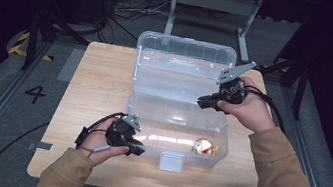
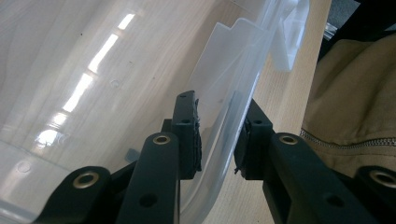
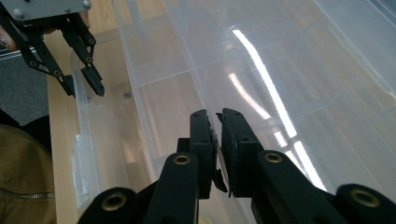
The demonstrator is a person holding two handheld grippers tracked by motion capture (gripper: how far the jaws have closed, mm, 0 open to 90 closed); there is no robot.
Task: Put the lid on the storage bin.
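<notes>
A clear plastic box [image 1: 160,123] stands on the wooden table [image 1: 100,83] with its lid [image 1: 184,66] raised at the back. A shiny gold and red round thing [image 1: 204,146] lies in the box's front right corner. My left gripper [image 1: 138,149] straddles the box's front left wall [image 2: 219,116], one pad inside and one outside, pressing on it. My right gripper [image 1: 202,101] reaches in from the right, its jaws nearly together on a thin edge of the lid [image 3: 196,79]. The right gripper view also shows my left gripper [image 3: 84,86] at the box wall.
A grey latch [image 1: 171,161] sits at the middle of the box's front. Tan sleeves [image 1: 287,183] come in from the bottom. Cables and a metal stand's legs [image 1: 213,10] lie on the floor beyond the table's far edge.
</notes>
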